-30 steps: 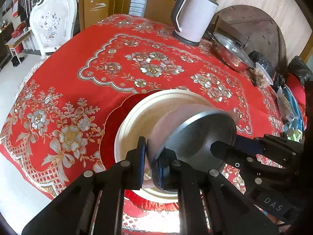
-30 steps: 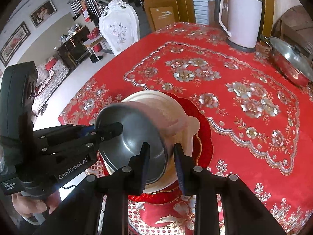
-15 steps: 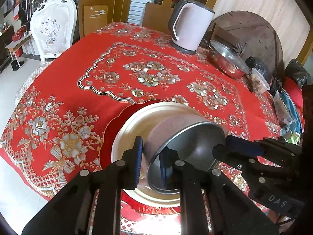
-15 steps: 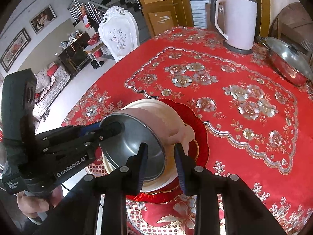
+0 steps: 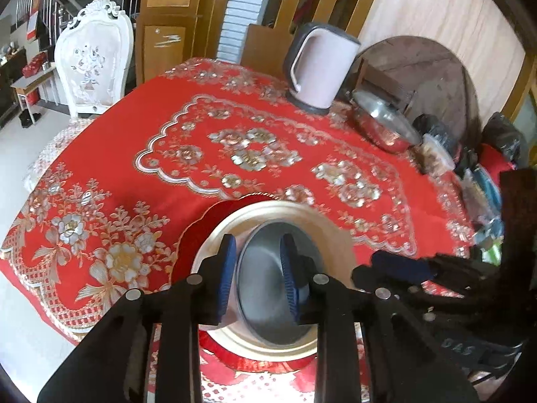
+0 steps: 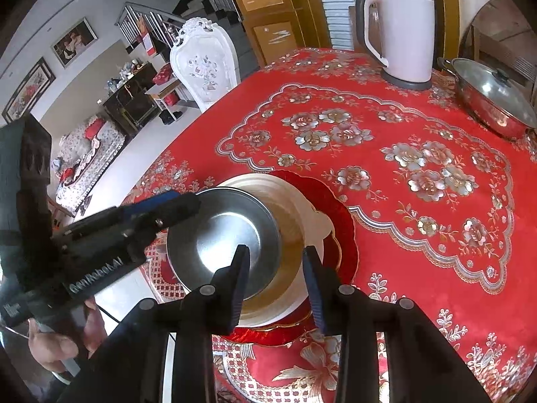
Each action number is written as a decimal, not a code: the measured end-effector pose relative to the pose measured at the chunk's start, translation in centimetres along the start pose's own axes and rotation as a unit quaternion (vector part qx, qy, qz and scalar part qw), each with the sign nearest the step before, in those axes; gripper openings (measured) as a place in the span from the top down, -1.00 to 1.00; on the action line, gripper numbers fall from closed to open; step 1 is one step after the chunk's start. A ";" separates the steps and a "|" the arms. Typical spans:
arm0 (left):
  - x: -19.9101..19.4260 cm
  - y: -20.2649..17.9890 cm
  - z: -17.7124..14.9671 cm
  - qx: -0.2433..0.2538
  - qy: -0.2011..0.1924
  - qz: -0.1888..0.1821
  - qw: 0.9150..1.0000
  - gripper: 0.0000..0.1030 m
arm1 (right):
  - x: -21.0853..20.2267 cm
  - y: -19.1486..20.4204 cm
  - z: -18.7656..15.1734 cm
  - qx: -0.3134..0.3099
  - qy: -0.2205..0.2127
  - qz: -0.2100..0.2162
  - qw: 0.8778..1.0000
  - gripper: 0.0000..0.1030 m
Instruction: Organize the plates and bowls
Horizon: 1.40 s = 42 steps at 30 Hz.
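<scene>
Hand-held gripper [image 5: 256, 272] — wider vs. earlier

Each camera rides on its own gripper, looking forward and down along two black fingers, close above the near edge of a red tablecloth [image 5: 110, 154]. Both views share the steel bowl [image 5: 268, 278] on stacked plates, and farther off the kettle [image 6: 399, 33], lidded pot [image 5: 386, 127] and white chair [image 6: 204, 67].

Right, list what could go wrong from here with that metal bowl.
Both the left gripper and right gripper stand open astride the rim of the metal bowl; withdrawing sideways could snag and drag it. The bowl sits off-centre on the cream plate, near the table edge; a nudge might tip it.
</scene>
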State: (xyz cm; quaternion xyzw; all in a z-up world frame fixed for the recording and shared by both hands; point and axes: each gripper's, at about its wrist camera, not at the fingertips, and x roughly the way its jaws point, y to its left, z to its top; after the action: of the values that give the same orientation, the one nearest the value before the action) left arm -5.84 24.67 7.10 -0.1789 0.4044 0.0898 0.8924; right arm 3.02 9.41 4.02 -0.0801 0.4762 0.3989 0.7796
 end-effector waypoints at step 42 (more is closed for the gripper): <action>-4.4 -3.1 -7.3 -0.002 -0.212 0.130 0.969 -0.64 | -2.5 0.7 -6.8 0.004 -0.183 -0.136 0.974 -0.92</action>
State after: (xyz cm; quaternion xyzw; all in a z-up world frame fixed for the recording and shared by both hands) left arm -12.86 18.86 6.73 -0.1031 0.2257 0.2416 0.9381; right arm -2.69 5.12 2.55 -0.0668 0.3121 0.2946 0.9007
